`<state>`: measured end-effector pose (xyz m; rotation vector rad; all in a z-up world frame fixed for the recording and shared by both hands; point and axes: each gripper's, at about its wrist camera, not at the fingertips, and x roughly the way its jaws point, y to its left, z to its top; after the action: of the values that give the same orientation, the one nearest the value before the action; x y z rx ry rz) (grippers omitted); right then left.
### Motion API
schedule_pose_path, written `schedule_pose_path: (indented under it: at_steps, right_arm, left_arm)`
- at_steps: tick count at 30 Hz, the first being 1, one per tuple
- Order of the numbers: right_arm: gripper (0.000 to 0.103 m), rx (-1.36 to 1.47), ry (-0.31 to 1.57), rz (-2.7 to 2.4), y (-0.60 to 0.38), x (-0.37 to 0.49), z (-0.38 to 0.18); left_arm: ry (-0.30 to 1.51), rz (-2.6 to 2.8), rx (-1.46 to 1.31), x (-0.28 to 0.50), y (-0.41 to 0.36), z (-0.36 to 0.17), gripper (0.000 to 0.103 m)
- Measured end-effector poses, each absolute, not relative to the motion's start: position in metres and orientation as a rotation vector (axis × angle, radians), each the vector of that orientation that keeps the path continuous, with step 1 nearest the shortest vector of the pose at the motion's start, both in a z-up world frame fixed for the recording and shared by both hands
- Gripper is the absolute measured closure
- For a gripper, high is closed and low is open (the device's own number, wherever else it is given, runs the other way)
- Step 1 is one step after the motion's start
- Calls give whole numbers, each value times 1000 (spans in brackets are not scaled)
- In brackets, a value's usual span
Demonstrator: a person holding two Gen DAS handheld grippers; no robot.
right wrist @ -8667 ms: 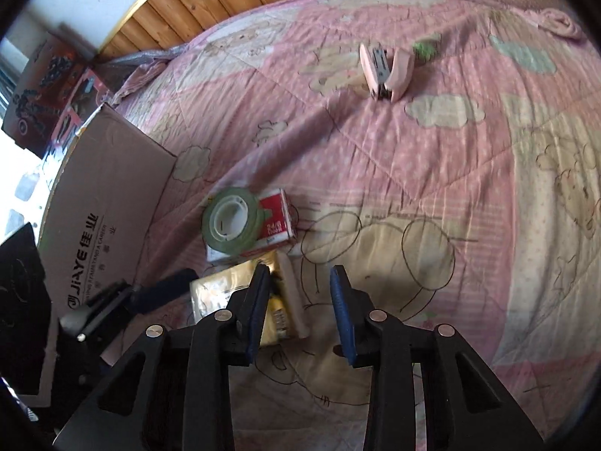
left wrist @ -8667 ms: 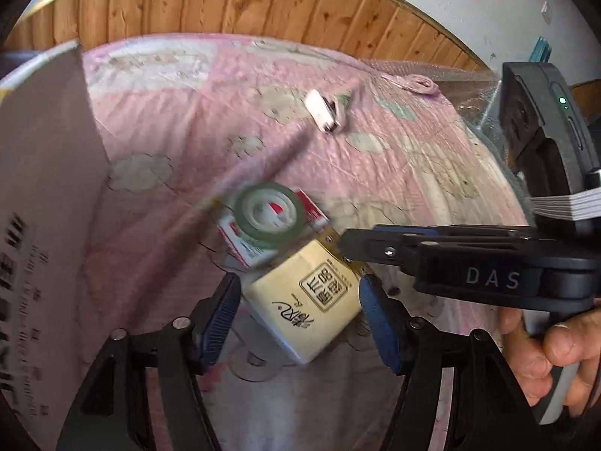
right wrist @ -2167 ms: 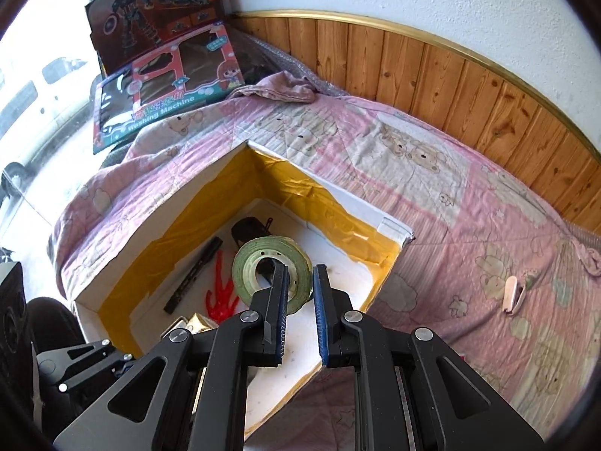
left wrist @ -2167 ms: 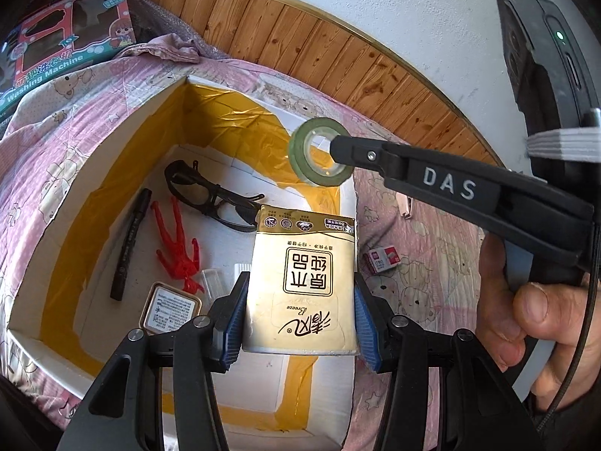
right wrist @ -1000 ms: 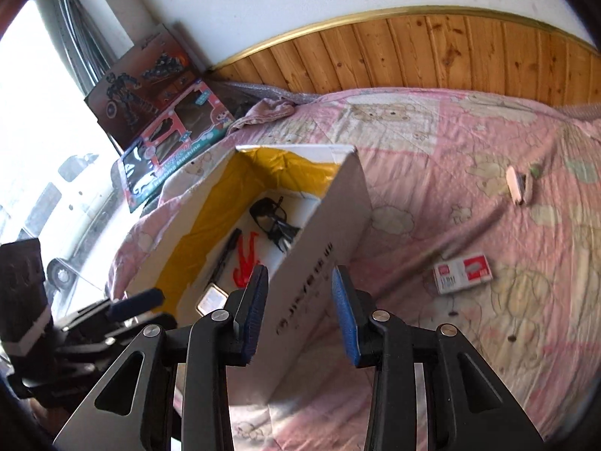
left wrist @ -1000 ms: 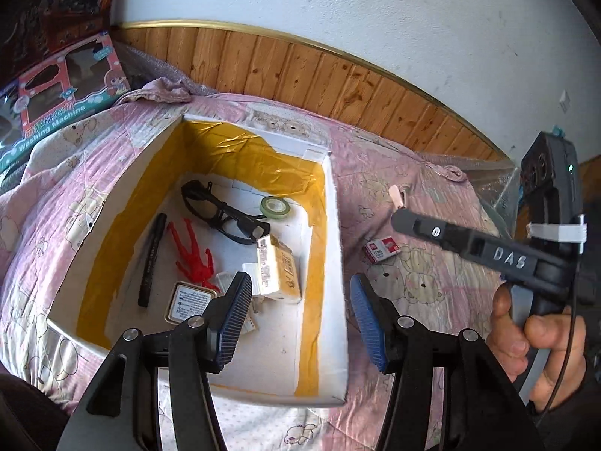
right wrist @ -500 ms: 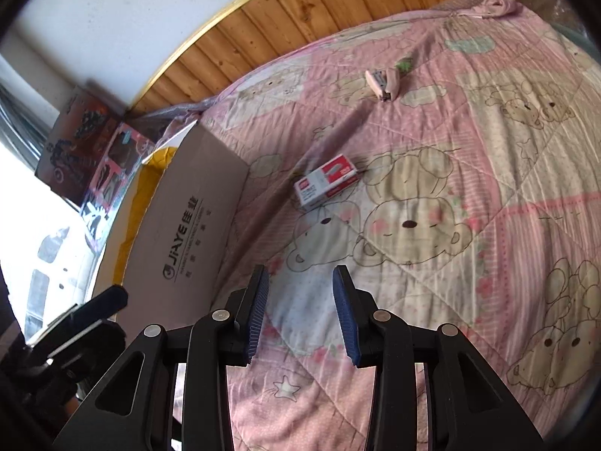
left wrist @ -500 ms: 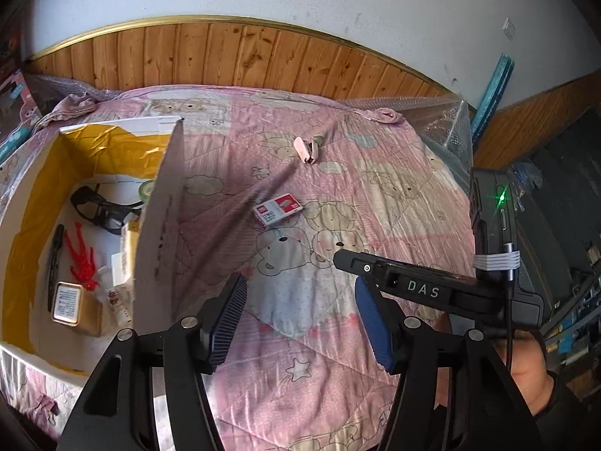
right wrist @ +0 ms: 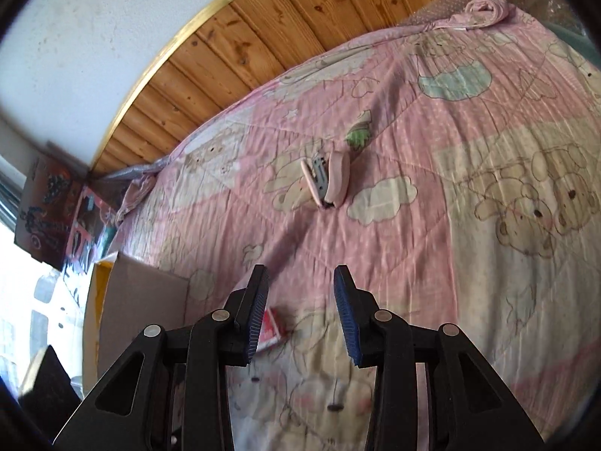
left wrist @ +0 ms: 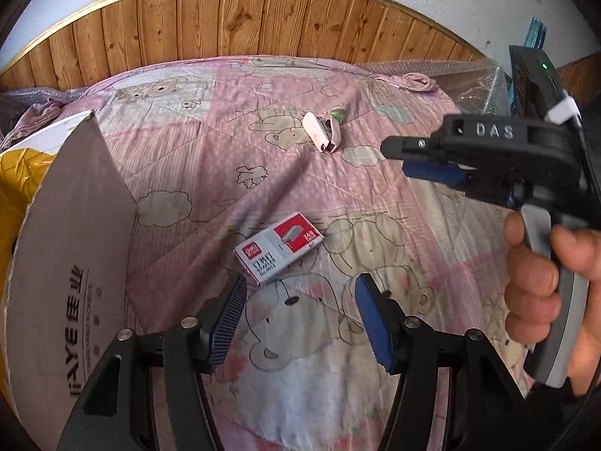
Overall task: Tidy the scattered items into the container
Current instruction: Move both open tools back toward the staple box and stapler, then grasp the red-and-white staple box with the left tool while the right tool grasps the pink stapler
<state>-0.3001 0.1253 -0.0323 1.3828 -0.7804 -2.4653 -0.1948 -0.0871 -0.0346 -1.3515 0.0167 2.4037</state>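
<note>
A red and white staple box (left wrist: 278, 248) lies on the pink quilt just beyond my left gripper (left wrist: 300, 315), which is open and empty. Farther back rests a pink stapler (left wrist: 323, 130), lying open. The cardboard box (left wrist: 71, 248) stands at the left, its yellow-taped inside barely showing. My right gripper (right wrist: 301, 314) is open and empty, pointing toward the pink stapler (right wrist: 327, 181); a corner of the staple box (right wrist: 272, 329) peeks out beside its left finger. In the left wrist view a hand holds the right gripper (left wrist: 413, 158) at the right.
The pink cartoon quilt (left wrist: 375, 225) covers the whole bed. A wood-panelled wall (left wrist: 225, 18) runs behind it. Toy boxes (right wrist: 49, 203) lean at the far left corner. Bubble wrap (left wrist: 462, 79) lies at the bed's far right edge.
Both grippers let go of the tissue pack and green tape in the box, then swung right over the quilt. Now they are lower and closer to the staple box and the stapler.
</note>
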Motion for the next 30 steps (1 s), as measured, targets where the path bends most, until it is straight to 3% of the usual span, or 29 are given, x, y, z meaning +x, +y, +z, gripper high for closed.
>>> schedule_pose_path:
  at_steps: [9,20,21,23,25,26,27,28,30]
  right_arm:
    - [60,1397,-890,-2488,141,-386,-91]
    - [60,1375,-414,-2484,78,-407,-84]
    - [62,1373,-404,-2492,77,-407,-84]
    - [76,1363,-369,-2510,76,-408,-82]
    - [78,1351,-370,-2525,76,-404,-77]
    - [78,1347,-370,-2529,77,-400,-75]
    - [78,1344,-372,-2530,79,-396,-72]
    - [78,1342,-373,-2529,81,-391,-70]
    - [78,1350,-371,-2528,84,-381,-68]
  left_arm:
    - [6,2388,-1402,-243,-83,-75,42]
    - [-67,2380,-1371,-249,-81,-83,41]
    - [-121,2395,-1363,-252,-88,-81,41]
    - [-225,2379,-1364,-258,-95,-81,41]
    - [-207,2380,-1371,-264,-90,-83,41]
    - [-177,2391,-1368,-265,-87,-84,47]
    - [-166,2391,-1370,-265,-85,-86,69]
    - [-179,2389,-1372,-266,-85,-87,70]
    - [-203,2386,-1353,-263,-84,-84,88]
